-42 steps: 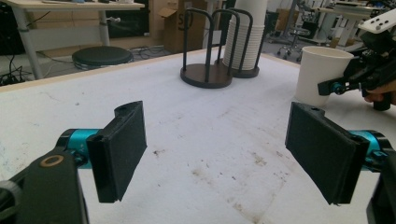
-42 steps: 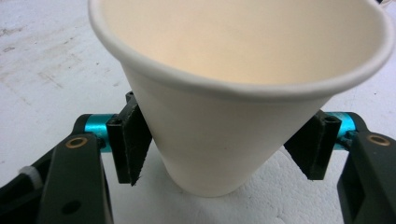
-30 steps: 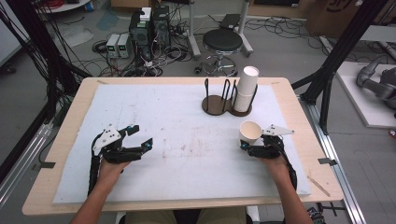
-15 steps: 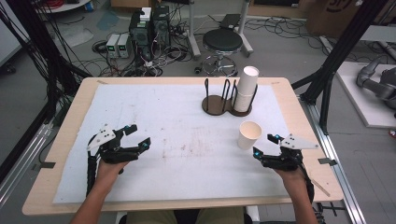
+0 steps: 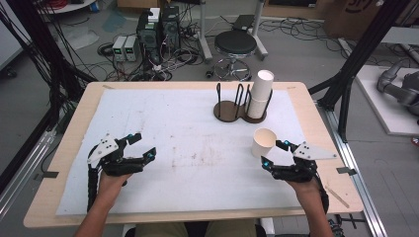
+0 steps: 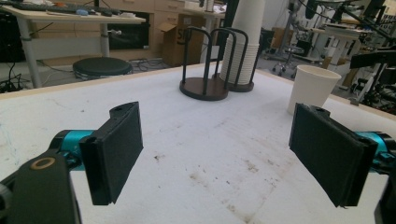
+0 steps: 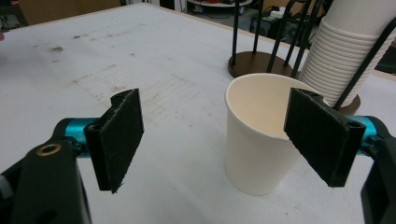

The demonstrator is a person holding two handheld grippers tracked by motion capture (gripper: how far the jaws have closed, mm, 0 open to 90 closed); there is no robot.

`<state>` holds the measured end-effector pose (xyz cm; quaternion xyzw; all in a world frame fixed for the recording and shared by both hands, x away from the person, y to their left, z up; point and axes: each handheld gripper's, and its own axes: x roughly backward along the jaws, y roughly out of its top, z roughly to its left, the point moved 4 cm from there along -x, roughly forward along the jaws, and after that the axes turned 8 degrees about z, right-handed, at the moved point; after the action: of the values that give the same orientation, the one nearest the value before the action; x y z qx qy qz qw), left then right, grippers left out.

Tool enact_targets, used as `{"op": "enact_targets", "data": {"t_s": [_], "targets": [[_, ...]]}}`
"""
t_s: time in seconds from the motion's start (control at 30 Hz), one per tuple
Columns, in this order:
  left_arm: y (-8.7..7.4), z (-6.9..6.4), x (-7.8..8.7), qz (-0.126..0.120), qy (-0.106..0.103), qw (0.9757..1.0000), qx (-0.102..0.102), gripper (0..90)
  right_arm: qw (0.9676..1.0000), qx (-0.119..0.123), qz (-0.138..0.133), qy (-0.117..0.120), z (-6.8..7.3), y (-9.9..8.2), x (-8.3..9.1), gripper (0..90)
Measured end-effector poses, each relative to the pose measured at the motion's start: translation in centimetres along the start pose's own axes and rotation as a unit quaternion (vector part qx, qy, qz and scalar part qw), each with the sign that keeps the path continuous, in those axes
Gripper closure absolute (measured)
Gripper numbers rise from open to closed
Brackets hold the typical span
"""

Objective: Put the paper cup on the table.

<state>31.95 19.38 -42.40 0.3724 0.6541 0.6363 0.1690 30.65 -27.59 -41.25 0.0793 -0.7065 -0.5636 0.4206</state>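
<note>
A single white paper cup (image 5: 263,142) stands upright on the white table cover, right of centre. My right gripper (image 5: 272,152) sits just in front of it, open, its fingertips a little short of the cup. In the right gripper view the cup (image 7: 259,135) stands just past the open right gripper (image 7: 219,137), closer to the right-hand jaw, and I cannot tell whether that jaw touches it. My left gripper (image 5: 144,144) rests open on the left of the table. Nothing is between the jaws of the left gripper (image 6: 224,154), with the cup (image 6: 312,88) far off.
A dark two-ring cup holder (image 5: 230,109) stands at the back of the table. Its right ring holds a tall stack of white cups (image 5: 260,94). The table's wooden edge (image 5: 316,123) runs close on the right. A stool and cables lie on the floor beyond.
My right gripper has drawn back from the cup toward the table's right front, and the cup stands where it was. The left gripper has barely shifted.
</note>
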Motion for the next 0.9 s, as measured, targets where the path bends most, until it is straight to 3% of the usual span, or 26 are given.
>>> {"op": "enact_targets", "data": {"t_s": [0.33,0.9], "targets": [[0.07,-0.46,0.68,-0.004,0.000,1.0000,-0.007,17.4,0.9998,-0.005,-0.019,0.002,0.48,0.53,0.16,20.3],[0.09,-0.51,0.86,-0.004,0.005,0.9999,-0.010,17.5,0.9998,0.000,-0.021,-0.007,0.30,0.55,0.18,20.3]]}}
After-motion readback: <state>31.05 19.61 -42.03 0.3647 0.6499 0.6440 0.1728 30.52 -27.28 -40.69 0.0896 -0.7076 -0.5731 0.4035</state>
